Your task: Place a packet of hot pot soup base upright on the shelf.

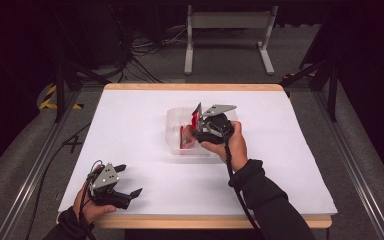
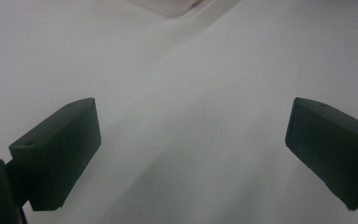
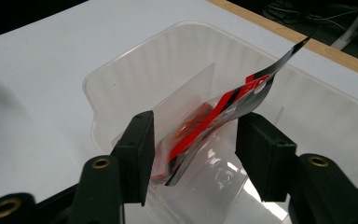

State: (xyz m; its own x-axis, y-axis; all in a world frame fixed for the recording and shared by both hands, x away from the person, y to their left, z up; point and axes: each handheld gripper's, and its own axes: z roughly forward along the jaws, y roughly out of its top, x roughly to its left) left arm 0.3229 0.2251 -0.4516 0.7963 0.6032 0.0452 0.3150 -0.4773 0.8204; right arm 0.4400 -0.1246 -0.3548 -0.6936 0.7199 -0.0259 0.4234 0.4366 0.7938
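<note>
White table, dark room; right gripper half-open, seemingly clear of the packet; left gripper wide.

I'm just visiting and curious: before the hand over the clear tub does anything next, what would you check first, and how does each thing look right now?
1. Red and black packet inside the clear plastic tub: ok, its lower end is in the tub, its top sticks out above the rim.
2. Right gripper let go of the packet: ok, jaws stand apart on either side of it, pads not pressing.
3. Packet settled flat: not ok, it stands tilted.
4. Tub well on the table: ok, away from the edges.
5. Left gripper out of the way: ok, open, with nothing between its jaws, near the front edge.
</note>
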